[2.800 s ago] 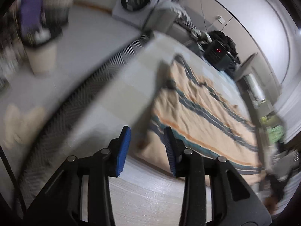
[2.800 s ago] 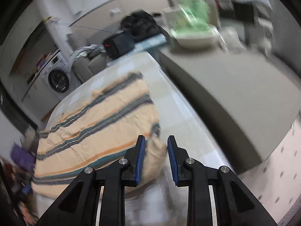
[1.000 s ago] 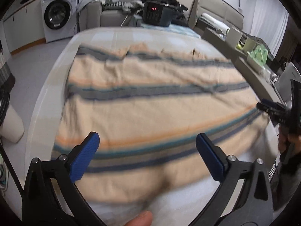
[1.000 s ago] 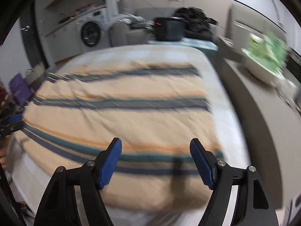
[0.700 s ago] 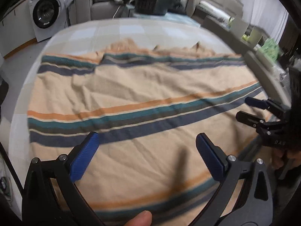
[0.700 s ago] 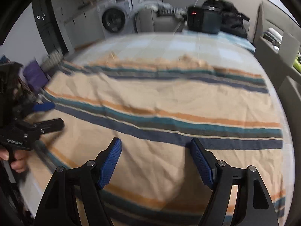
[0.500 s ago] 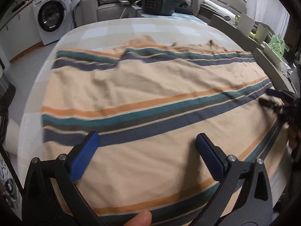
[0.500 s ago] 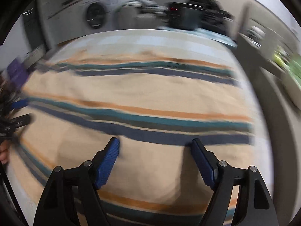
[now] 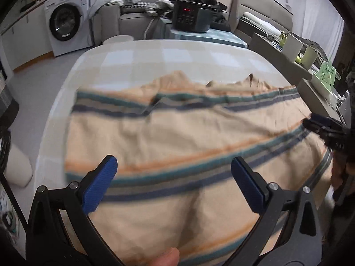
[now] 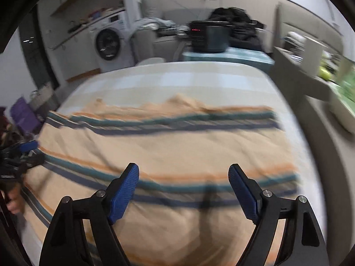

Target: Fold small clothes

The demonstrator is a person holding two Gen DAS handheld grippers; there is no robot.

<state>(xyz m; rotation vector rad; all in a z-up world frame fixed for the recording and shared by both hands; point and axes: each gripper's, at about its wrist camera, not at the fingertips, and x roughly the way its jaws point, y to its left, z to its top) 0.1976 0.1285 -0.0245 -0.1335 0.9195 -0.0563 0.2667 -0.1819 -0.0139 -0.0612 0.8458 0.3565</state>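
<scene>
Two spread grippers hovering over the striped cloth (image 9: 177,137)
Left gripper (image 9: 172,184) and right gripper (image 10: 184,191) are gaping empty; a careless pinch risks bunching its rumpled far edge.

Cloth (image 9: 177,133): peach ground with teal, navy, grey and orange stripes. Surface (image 9: 155,53): pale cream-and-white check. Left tool (image 9: 173,181) and right tool (image 10: 184,190): black frames, blue pads. Washing machine (image 9: 66,22), upper left: white.

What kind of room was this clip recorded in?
Most likely a lived-in home, a combined laundry and living area: a front-loading washing machine under a counter, a sofa along the wall, and a striped cloth spread on a checked table.
</scene>
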